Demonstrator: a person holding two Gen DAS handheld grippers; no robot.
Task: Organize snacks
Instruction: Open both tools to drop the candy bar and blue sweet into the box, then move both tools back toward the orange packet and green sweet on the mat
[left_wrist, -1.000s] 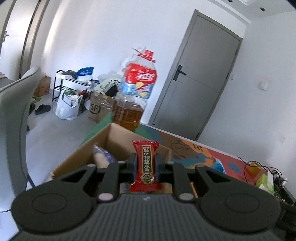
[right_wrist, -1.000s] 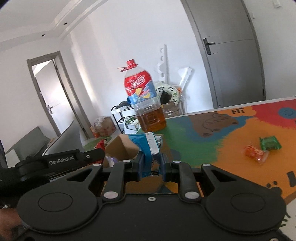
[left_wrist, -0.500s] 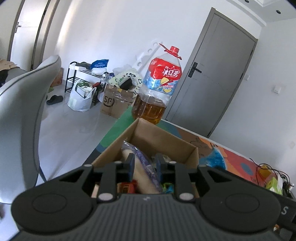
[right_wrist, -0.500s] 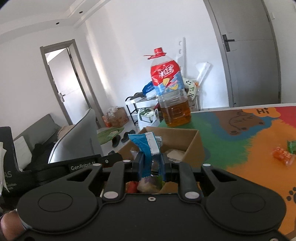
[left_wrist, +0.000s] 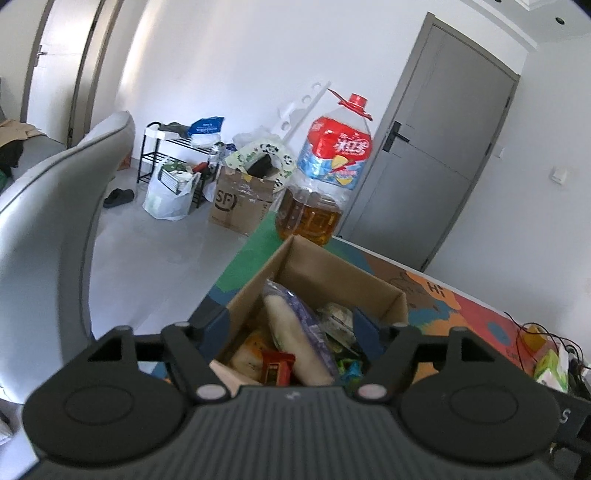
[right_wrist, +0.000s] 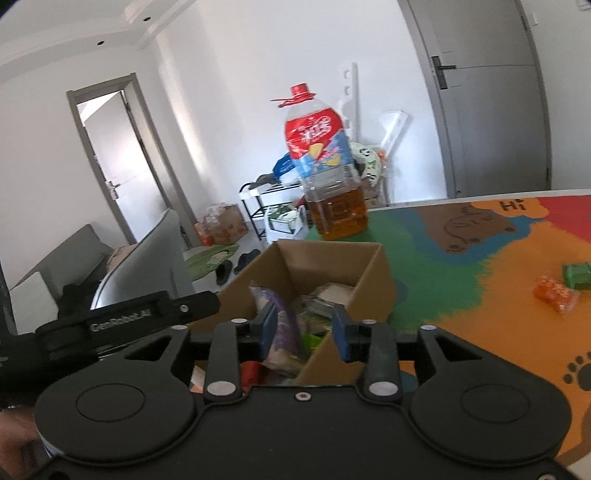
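Blue pads: left claw (left_wrist: 291, 328) has just been opening wide over the box, nothing pinched; right claw (right_wrist: 304, 330) has just been opening too, nothing pinched.
Red snack (left_wrist: 277, 367): lies in the box at 6 o'clock, let go.
Cardboard box (right_wrist: 373, 280): full of snacks, on the surface (right_wrist: 480, 314).
Loose snacks: orange pack (right_wrist: 556, 293) and green pack (right_wrist: 577, 275), at 3 o'clock.
Feel: light, soft, crinkly, maybe slippery.
Hold: pinch the middle gently.
Oil bottle (right_wrist: 327, 173): behind, at 12 o'clock.

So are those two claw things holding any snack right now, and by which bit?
No. The left gripper and right gripper have both just opened, and nothing sits between their jaws. The snacks lie loose in the cardboard box below them.
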